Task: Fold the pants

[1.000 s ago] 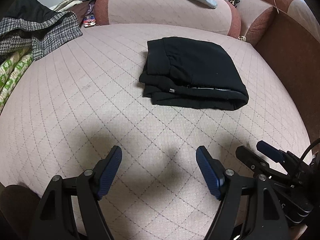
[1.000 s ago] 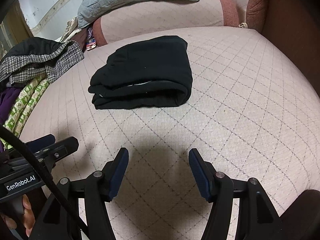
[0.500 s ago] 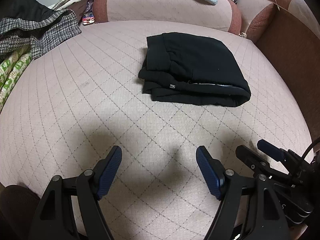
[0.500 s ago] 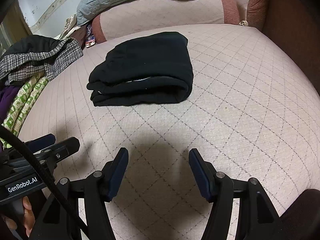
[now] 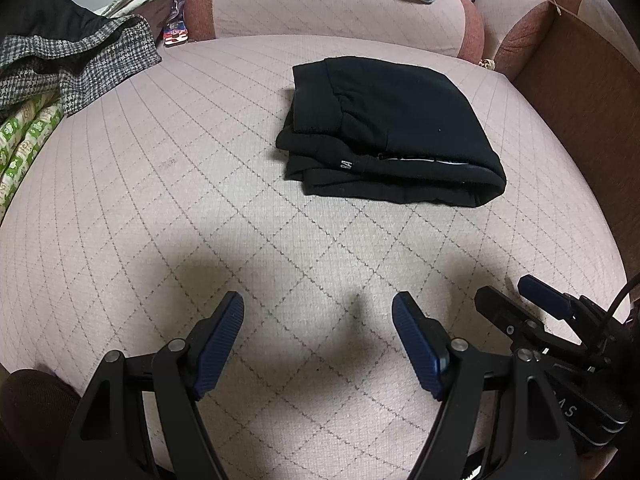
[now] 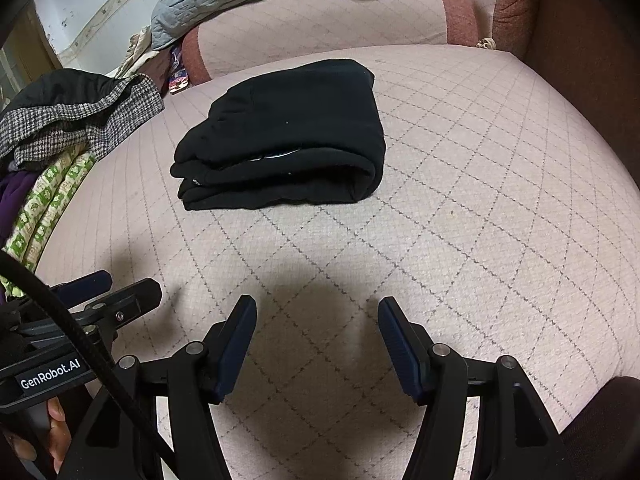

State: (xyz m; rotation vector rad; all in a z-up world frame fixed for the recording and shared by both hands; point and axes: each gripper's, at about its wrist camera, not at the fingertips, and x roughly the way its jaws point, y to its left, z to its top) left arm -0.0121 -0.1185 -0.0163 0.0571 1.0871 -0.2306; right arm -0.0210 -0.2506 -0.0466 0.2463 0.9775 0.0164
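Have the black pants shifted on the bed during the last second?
No. The folded black pants keep the same spot on the quilted bed cover, same distance from the bolster; only the cameras drift.

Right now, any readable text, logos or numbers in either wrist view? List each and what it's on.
"GenRobot.AI": white print on the left gripper's black body, right wrist view.
"SAS", partly cut off and uncertain: pale letters on the right gripper's body, left wrist view.
Small white mark on the folded black pants, perhaps two characters: too small to read.
Printed packet by the bolster cushion: too blurred to read.
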